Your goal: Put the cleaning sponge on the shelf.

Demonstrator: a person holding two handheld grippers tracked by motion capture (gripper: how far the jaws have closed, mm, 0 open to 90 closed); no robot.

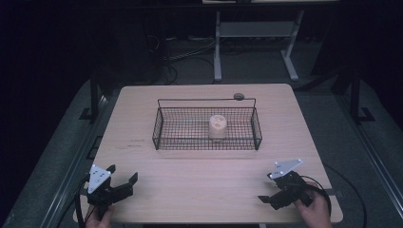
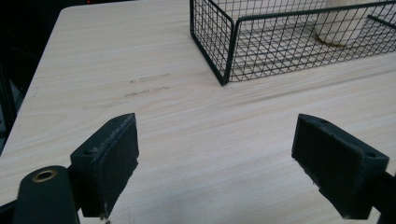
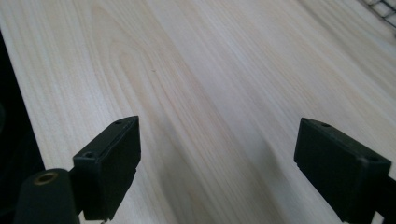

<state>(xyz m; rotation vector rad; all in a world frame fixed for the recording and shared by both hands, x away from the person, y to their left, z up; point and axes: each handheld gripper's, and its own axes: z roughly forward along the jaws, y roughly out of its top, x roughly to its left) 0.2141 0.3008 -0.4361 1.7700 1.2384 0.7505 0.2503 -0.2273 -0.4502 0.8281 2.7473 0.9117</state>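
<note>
**Rig look: two black handheld grippers**

Left gripper [image 1: 122, 175]: matte black body w/ grey three-cornered plate on top, small dark screw dots at the plate's corners. Black cable loops from it by the table edge. In the left gripper view the jaws are thick black blocks, squared ends, rough worn pad faces w/ pale scuffs along the edges; small screw hole in each top face. Round black knob w/ brass-coloured insert at bottom left.

Right gripper [image 1: 265, 187]: same build, black, grey plate w/ dark screw dots, black cable curving off to the side. The right gripper view has the same block jaws, screw holes, brass-ringed knob; pads look cleaner.

Hands bare at bottom edge of the high view, no sleeves visible.
</note>
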